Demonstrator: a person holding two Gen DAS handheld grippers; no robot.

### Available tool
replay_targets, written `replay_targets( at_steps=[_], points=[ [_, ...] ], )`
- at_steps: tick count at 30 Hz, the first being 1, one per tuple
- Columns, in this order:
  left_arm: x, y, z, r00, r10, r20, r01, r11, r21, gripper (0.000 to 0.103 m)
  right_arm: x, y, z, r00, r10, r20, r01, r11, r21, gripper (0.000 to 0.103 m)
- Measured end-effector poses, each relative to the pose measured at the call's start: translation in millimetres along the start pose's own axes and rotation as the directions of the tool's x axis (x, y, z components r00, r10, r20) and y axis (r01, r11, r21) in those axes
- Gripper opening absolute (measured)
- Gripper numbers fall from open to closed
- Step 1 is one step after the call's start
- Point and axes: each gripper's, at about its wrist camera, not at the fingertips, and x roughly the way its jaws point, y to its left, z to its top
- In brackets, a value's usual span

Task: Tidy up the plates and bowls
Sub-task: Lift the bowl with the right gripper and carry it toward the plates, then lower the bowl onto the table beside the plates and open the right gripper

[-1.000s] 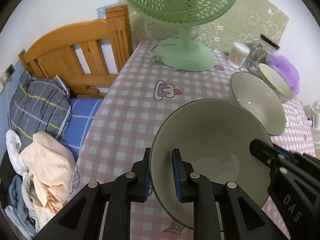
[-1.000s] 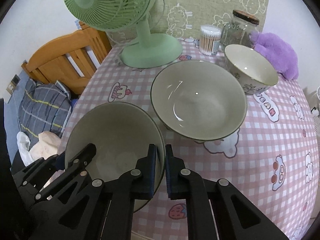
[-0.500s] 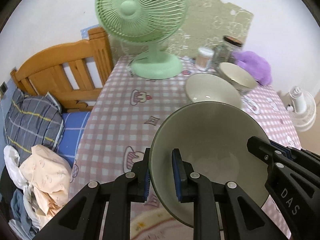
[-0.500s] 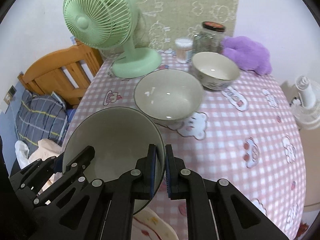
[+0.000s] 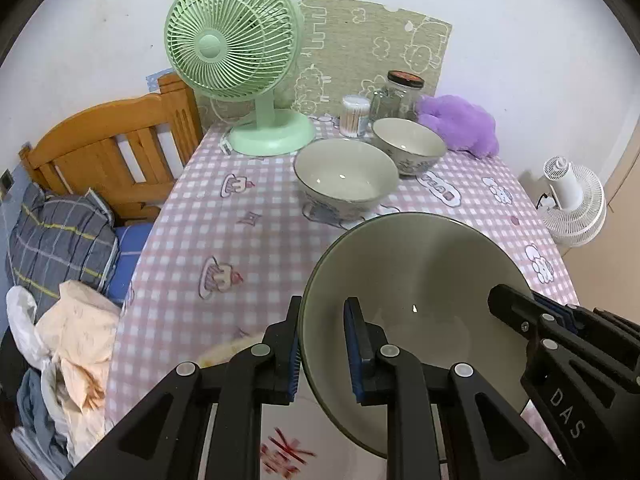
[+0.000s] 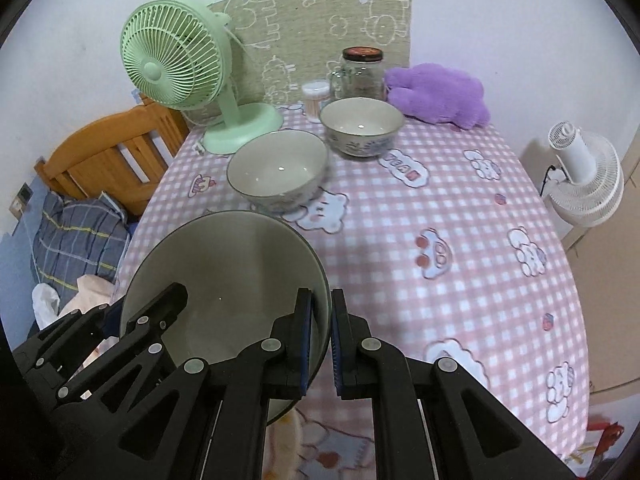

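I have the big grey-green bowl point(image 5: 416, 300) pinched by its rim on two sides, held in the air above the near end of the pink checked table point(image 6: 460, 216). My left gripper point(image 5: 322, 344) is clamped on the bowl's left rim, one blue pad outside the wall and one inside. My right gripper point(image 6: 320, 340) is squeezed tight on the opposite rim, its pads nearly meeting with only the thin wall between them. A round bowl has no real long axis; what matters is that its mouth faces up and tips somewhat toward me, so I look straight into its bare hollow.

Taking the green fan point(image 5: 236, 60) at the far end of the table as my mark: the bowl I carry is well apart from it, on the near side and a little right. A second, medium bowl point(image 5: 346, 176) stands upright on the cloth just in front and right of the fan's base, between the fan and my bowl. A smaller patterned bowl point(image 5: 408, 148) stands upright right of that one, close beside it; I cannot tell whether they touch. Behind the small bowl, right of the fan, stand a tub of cotton swabs point(image 5: 354, 116) and a glass jar point(image 5: 396, 96), with a purple plush toy point(image 5: 460, 124) further right.
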Motion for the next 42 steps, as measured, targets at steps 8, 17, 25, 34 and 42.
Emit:
replay_targets(
  at_steps=[8, 17, 25, 34, 42],
  points=[
    [-7, -49, -33, 0.999, 0.026, -0.041, -0.026, 1.000, -0.017, 0.017, -19, -45, -25, 1.000, 0.014, -0.024, -0.015, 0.999, -0.040, 0.011],
    [-2, -85, -65, 0.994, 0.060, -0.089, -0.066, 0.995, -0.068, 0.017, -17, -85, -53, 0.995, 0.042, -0.092, -0.051, 0.994, -0.098, 0.011],
    [13, -104, -90, 0.985, 0.084, -0.149, -0.098, 0.991, -0.094, 0.017, -3, -107, -73, 0.988, 0.054, -0.147, -0.075, 0.987, -0.140, 0.011],
    [20, -116, -107, 0.980, 0.112, -0.163, -0.124, 0.990, -0.066, 0.017, 10, -120, -90, 0.979, 0.056, -0.195, -0.086, 0.985, -0.148, 0.011],
    [22, -124, -109, 0.978, 0.119, -0.169, -0.127, 0.991, -0.037, 0.032, 11, -122, -94, 0.980, 0.052, -0.194, -0.079, 0.987, -0.137, 0.013]
  ],
)
